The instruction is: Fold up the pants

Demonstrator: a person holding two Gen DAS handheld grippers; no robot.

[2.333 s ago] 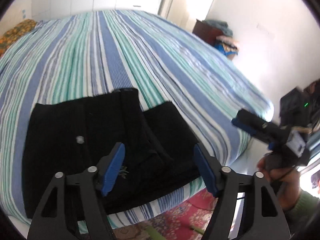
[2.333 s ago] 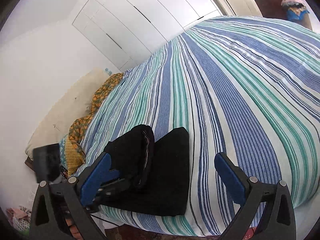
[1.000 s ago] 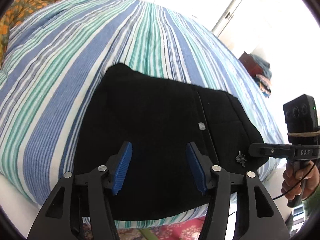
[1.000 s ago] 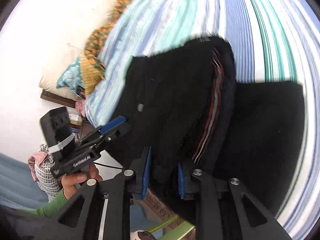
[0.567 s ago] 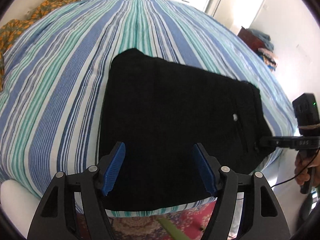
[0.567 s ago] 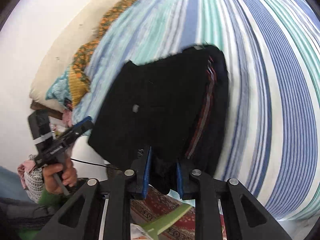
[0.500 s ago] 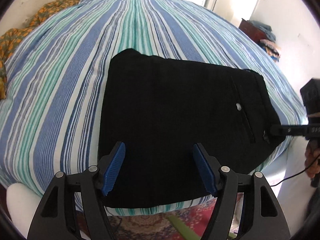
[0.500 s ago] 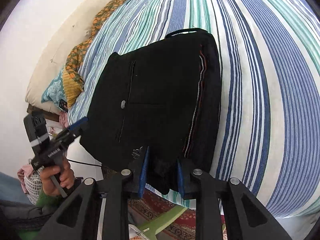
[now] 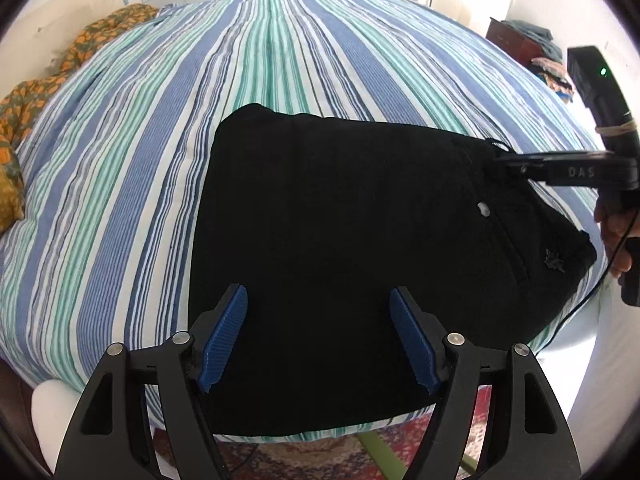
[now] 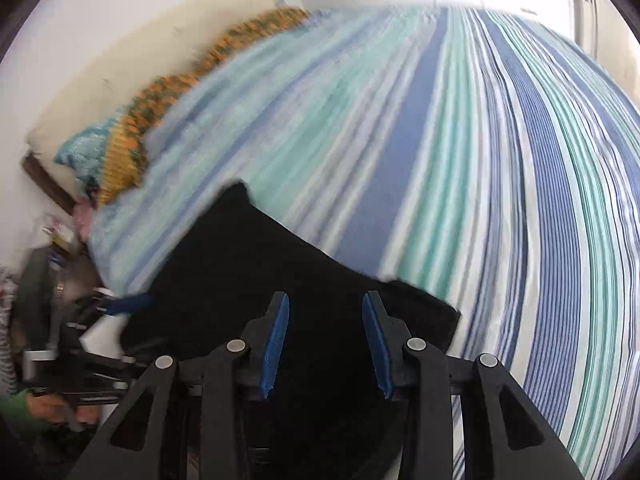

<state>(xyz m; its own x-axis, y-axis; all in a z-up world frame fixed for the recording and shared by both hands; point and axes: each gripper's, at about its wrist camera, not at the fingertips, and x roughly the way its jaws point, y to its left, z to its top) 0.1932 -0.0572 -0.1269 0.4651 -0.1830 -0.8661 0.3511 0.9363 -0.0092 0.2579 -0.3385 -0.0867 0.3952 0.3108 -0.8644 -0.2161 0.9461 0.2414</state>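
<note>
The black pants (image 9: 360, 232) lie folded into a flat rectangle near the front edge of the striped bed (image 9: 280, 60). A white button (image 9: 484, 209) and a small embroidered mark show near their right end. My left gripper (image 9: 320, 336) is open and empty, hovering above the pants' near edge. My right gripper (image 10: 325, 344) is open and empty above the pants (image 10: 260, 280). In the left wrist view it (image 9: 504, 162) reaches in from the right over the pants' far right corner. The right wrist view is motion blurred.
An orange patterned cloth (image 9: 48, 80) and a pillow lie at the bed's left. A dark cabinet with clothes (image 9: 528, 48) stands at the far right. A patterned rug (image 9: 320, 456) lies on the floor below the bed edge. White wardrobe doors are behind.
My right gripper was shut on the pants' edge and has let go, its jaws now open. It has moved over the pants. My left gripper stays open above the folded pants.
</note>
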